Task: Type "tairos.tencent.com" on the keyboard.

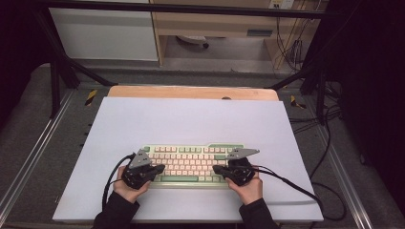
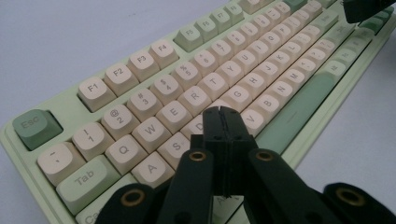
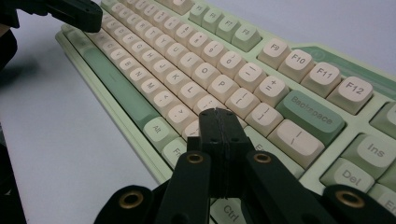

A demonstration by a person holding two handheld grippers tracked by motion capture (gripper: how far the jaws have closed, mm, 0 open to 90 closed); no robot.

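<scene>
A pale green keyboard (image 1: 191, 164) with cream and green keys lies on the white mat near its front edge. My left gripper (image 1: 161, 167) hovers over the keyboard's left end, jaws shut with nothing between them. Seen in the left gripper view, the closed tips of my left gripper (image 2: 221, 111) sit just above the D key area of the keyboard (image 2: 196, 88). My right gripper (image 1: 216, 169) is over the right end, also shut and empty. Through the right gripper view, the pressed-together tips of my right gripper (image 3: 218, 112) hang over the keys near Enter on the keyboard (image 3: 224, 79).
A white mat (image 1: 191, 119) covers a wooden table (image 1: 191, 91). A black frame (image 1: 57, 71) surrounds the table, and cables (image 1: 329, 143) trail at the right. Each gripper's tip appears far off in the other's view.
</scene>
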